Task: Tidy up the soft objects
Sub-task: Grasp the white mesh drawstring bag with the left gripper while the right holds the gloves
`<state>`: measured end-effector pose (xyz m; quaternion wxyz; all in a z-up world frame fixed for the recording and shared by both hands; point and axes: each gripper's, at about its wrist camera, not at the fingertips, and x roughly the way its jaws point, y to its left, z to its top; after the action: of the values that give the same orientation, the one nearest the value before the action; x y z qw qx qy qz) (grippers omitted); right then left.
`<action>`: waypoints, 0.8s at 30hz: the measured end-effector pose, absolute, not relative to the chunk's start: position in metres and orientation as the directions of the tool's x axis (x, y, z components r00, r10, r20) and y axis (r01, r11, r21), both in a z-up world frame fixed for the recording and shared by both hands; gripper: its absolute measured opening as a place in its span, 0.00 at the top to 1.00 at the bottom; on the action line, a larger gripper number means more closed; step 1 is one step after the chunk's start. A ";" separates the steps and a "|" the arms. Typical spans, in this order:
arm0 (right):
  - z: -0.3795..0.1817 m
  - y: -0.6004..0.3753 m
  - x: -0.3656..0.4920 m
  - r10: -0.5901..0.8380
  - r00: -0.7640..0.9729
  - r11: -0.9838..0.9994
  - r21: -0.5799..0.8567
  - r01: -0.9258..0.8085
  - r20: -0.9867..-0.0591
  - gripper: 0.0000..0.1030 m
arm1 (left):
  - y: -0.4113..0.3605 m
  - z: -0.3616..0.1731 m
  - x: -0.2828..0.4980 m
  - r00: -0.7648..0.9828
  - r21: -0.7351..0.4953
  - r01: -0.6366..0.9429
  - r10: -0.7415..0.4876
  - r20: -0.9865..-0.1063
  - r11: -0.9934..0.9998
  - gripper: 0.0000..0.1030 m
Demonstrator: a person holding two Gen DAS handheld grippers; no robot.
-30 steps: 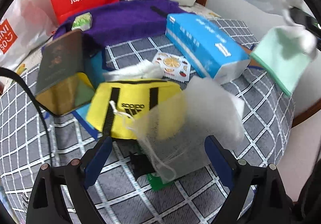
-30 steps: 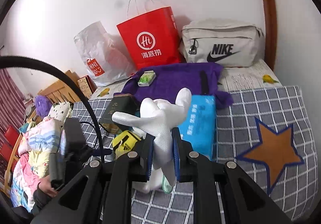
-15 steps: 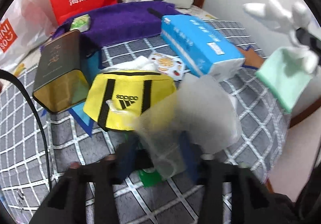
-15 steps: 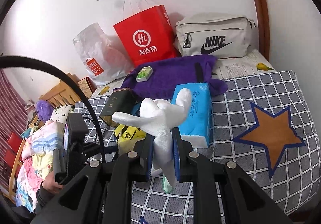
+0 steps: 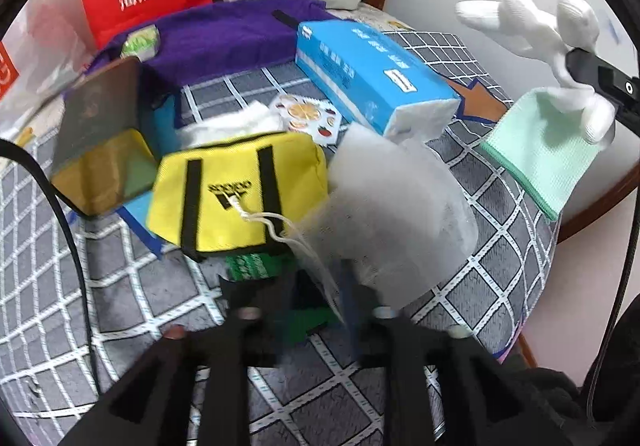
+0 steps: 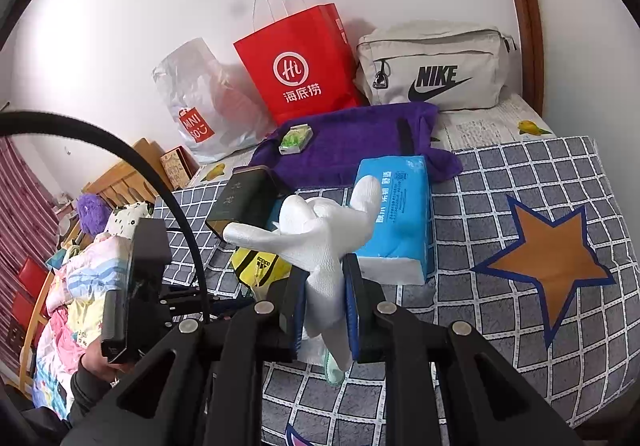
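Closed since earlier, left hand-held gripper [image 5: 316,310] pinches mesh bag [image 5: 384,206]; right [image 6: 324,310] clamps white glove [image 6: 320,242].

Your right gripper [image 6: 324,310] is a matte black frame with blue finger pads [image 6: 352,302], silver screw heads and a looping black cable [image 6: 120,150]; your left gripper [image 5: 316,310] matches it.
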<state>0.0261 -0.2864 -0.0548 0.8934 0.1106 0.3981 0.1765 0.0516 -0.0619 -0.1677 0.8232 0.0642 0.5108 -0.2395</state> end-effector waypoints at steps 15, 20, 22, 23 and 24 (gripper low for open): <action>-0.065 -0.290 0.030 0.394 0.604 0.917 0.343 -0.205 -0.693 0.83 | -0.065 -0.177 0.058 0.330 -0.238 0.462 -0.414 -0.848 0.855 0.91; -0.068 -0.289 0.032 0.395 0.598 0.917 0.343 -0.206 -0.697 0.83 | -0.057 -0.164 0.052 0.345 -0.282 0.462 -0.463 -0.817 0.841 0.94; -0.068 -0.289 0.032 0.395 0.596 0.917 0.341 -0.208 -0.699 0.83 | -0.053 -0.156 0.048 0.359 -0.281 0.466 -0.469 -0.807 0.839 0.94; -0.068 -0.289 0.033 0.395 0.595 0.917 0.341 -0.208 -0.700 0.83 | -0.050 -0.152 0.047 0.371 -0.278 0.462 -0.468 -0.802 0.842 0.94; -0.068 -0.288 0.034 0.395 0.594 0.917 0.341 -0.208 -0.701 0.83 | -0.047 -0.150 0.046 0.375 -0.280 0.462 -0.472 -0.798 0.841 0.94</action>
<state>0.0340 -0.2884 -0.0682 0.8857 0.1122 0.4171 0.1700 0.0457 -0.0472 -0.1498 0.8291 -0.0050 0.4830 -0.2815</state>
